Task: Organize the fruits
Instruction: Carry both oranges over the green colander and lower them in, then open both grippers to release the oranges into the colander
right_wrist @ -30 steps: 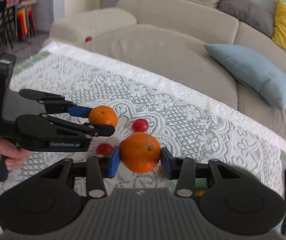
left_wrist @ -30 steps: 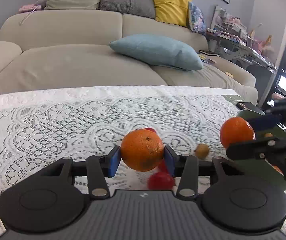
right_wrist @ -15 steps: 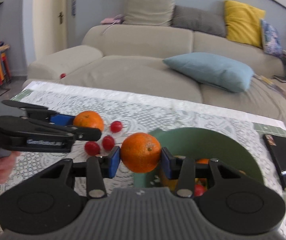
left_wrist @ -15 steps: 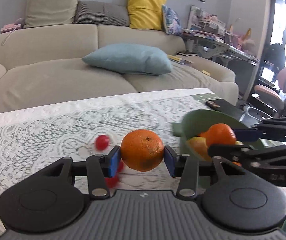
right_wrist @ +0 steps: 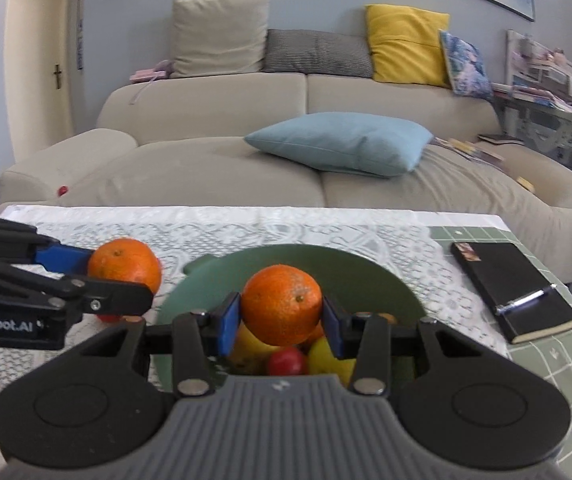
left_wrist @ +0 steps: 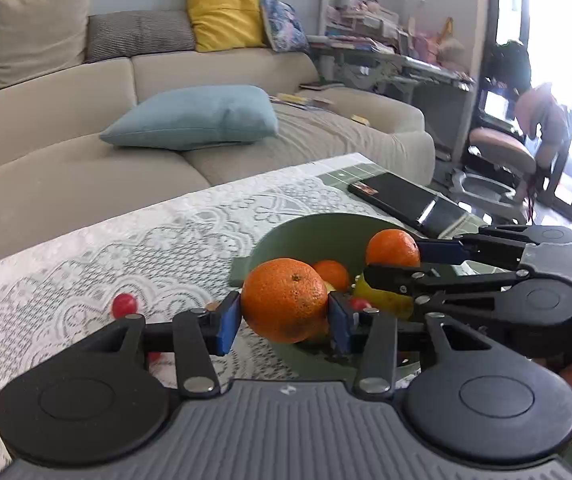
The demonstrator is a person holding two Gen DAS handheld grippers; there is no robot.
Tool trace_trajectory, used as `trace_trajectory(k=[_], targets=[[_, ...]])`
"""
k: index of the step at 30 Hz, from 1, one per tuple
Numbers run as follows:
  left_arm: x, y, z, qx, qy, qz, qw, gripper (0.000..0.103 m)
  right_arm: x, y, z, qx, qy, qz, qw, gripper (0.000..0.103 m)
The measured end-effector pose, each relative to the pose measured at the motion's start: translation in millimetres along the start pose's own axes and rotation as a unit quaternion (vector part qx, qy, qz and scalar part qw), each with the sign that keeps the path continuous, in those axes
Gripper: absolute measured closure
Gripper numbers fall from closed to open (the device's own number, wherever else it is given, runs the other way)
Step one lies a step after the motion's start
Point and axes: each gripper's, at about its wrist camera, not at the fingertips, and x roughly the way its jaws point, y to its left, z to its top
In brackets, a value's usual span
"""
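Two oranges pinched in hand-held grippers at the green bowl.

The left hand-held gripper [left_wrist: 284,320] pinches an orange [left_wrist: 284,299] between its blue pads, stem dimple up, at the near rim of the green bowl [left_wrist: 317,236]. The right hand-held gripper [right_wrist: 282,326] pinches another orange [right_wrist: 282,304], dimple facing the camera, above the bowl's fruit. The oranges are round, with no long axis. Inside the bowl: a loose orange [left_wrist: 331,274], yellow fruit [right_wrist: 331,358] and a red tomato [right_wrist: 287,362]. Left of the bowl a red tomato [left_wrist: 124,305] lies on the lace-covered worktop [left_wrist: 86,264]; right of the bowl, a black notebook [right_wrist: 513,288].

Home living room: beige sofa [right_wrist: 305,160], cushions [right_wrist: 337,142], lace-covered table [right_wrist: 325,228].
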Motion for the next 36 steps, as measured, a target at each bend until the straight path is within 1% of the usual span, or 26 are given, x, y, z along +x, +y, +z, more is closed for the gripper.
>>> trace_trajectory(k=[5,9,17,21,26,31,36], targets=[[18.7,-14.0,9.3,0.026,0.021,-0.01,0.9994,0.05,4.9,-8.8,-5.4,-0.009,0.009,-0.018,1.0,0.062],[36.2,-21.5,10.3,0.041,0.041,-0.01,0.9982,0.05,6.9,-19.7,-7.6,0.003,0.016,-0.015,1.0,0.062],[62.3,-19.6,6.9,0.032,0.073,-0.01,0.9967,0.05,14.2,-27.4,-13.5,0.004,0.03,-0.022,0.999,0.062],[67.8,-17.3,5.0,0.031,0.085,-0.013,0.9958,0.05,17.4,-28.5,-14.4,0.0,0.035,-0.021,0.999,0.062],[66.7,-17.7,5.2,0.043,0.084,-0.013,0.9955,0.05,19.2,-27.6,-14.2,-0.005,0.034,-0.02,0.999,0.062],[63.0,-25.9,0.6,0.074,0.086,-0.016,0.9935,0.05,17.8,-30.8,-15.6,0.004,0.032,-0.018,0.999,0.062],[62.5,-35.3,-6.6,0.101,0.107,-0.036,0.9885,0.05,15.4,-33.2,-16.2,0.016,0.032,-0.012,0.999,0.062]])
